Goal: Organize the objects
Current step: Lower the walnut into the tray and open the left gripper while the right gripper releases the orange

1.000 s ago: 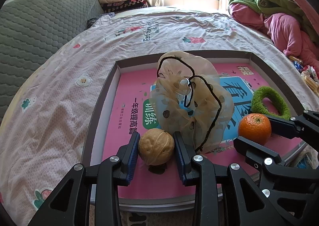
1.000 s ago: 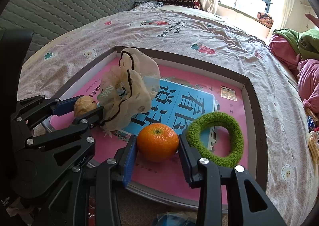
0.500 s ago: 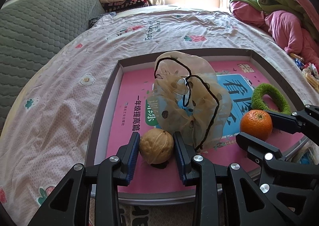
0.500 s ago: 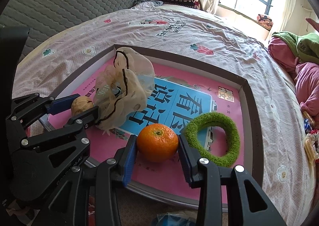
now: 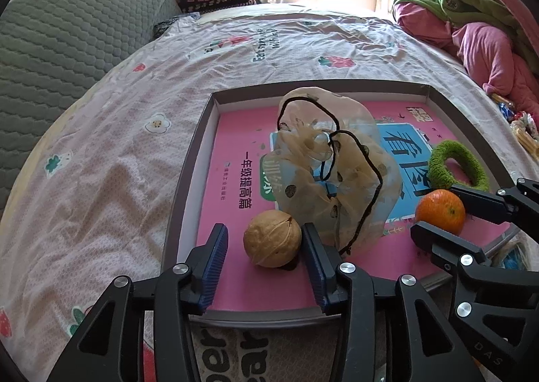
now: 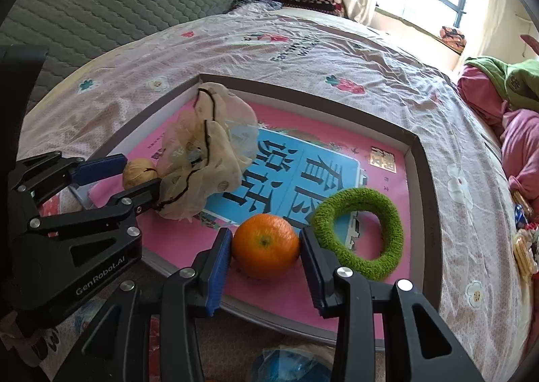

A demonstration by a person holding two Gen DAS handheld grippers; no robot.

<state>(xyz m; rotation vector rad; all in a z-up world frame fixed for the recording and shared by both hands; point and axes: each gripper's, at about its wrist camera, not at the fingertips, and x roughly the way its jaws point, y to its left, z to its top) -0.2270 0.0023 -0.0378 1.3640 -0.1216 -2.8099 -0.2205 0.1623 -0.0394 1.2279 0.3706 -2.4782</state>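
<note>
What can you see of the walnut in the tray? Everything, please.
The walnut is a whole, tan, wrinkled shell with a dark seam crack, resting on the pink sheet near the tray front-left corner. It sits between the left gripper pads as the jaws are opening: a clear gap on the left pad, the right pad close or touching. The sheer beige pouch stands just behind it.

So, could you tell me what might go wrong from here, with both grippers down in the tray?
1. The left gripper is opening around the walnut; being round, it might roll across the tray.
2. The sheer scrunchie sits against that gripper's right finger and could snag as it withdraws.
3. The right gripper pinches the orange beside the green ring; moving it may nudge the ring.
</note>
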